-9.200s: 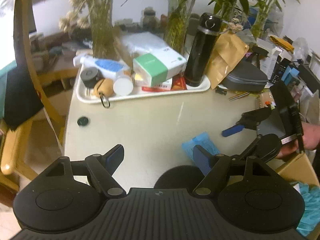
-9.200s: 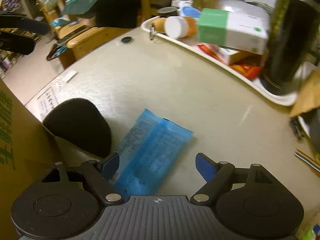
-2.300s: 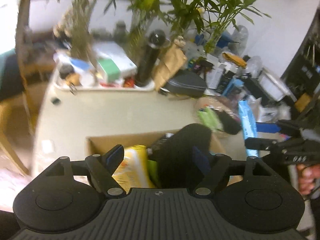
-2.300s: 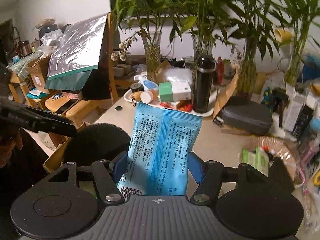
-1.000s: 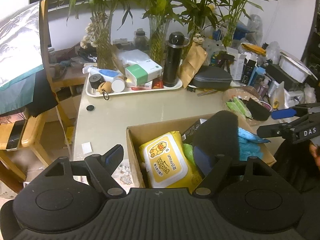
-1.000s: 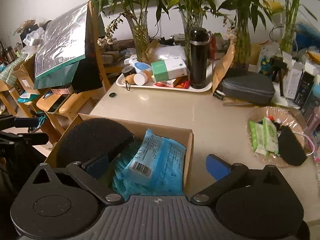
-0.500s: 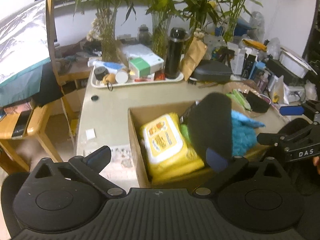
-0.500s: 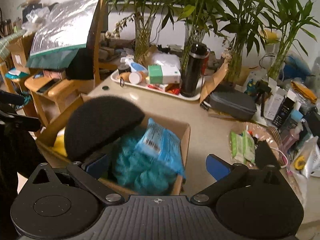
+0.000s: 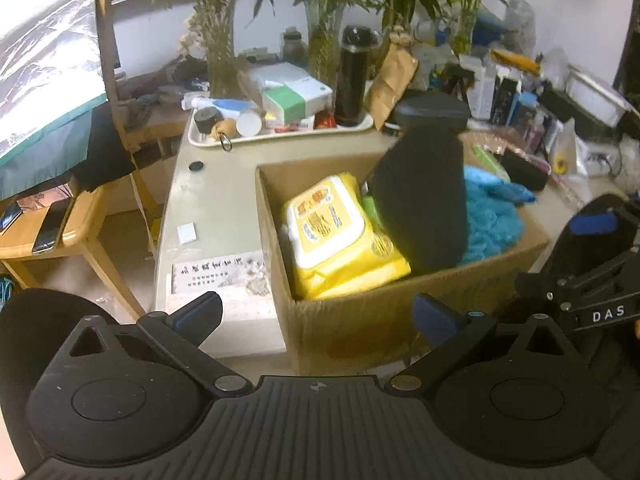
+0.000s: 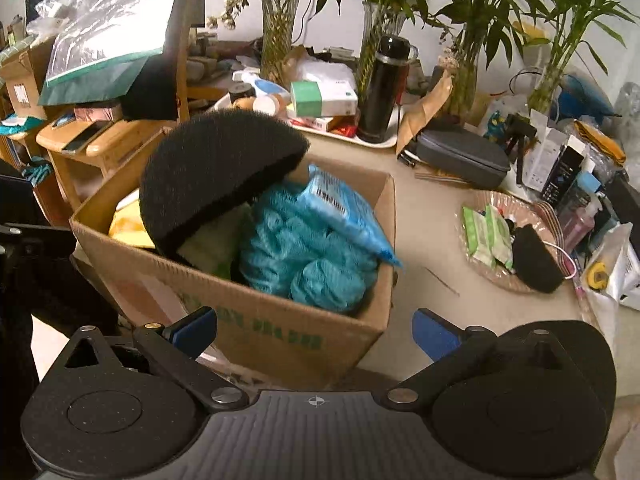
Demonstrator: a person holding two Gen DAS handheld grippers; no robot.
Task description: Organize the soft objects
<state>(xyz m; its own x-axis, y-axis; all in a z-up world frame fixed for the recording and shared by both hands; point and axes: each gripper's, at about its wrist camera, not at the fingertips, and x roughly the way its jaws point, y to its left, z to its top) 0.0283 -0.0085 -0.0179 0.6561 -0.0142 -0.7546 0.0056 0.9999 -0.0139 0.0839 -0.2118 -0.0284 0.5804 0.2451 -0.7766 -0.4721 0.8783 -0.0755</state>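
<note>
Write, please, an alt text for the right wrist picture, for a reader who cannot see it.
An open cardboard box on a cluttered table holds a black foam half-disc, a blue packet and a turquoise mesh bundle. The right tool is open and empty in front of it. Behind stand a tray, a black flask and plants in vases.

Dim indoor light, fisheye bending, slight blur

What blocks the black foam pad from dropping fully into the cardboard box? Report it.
The black foam pad leans upright in the cardboard box, propped over the yellow wipes pack and the blue mesh bundle. Those packed items under it keep it from settling lower.
</note>
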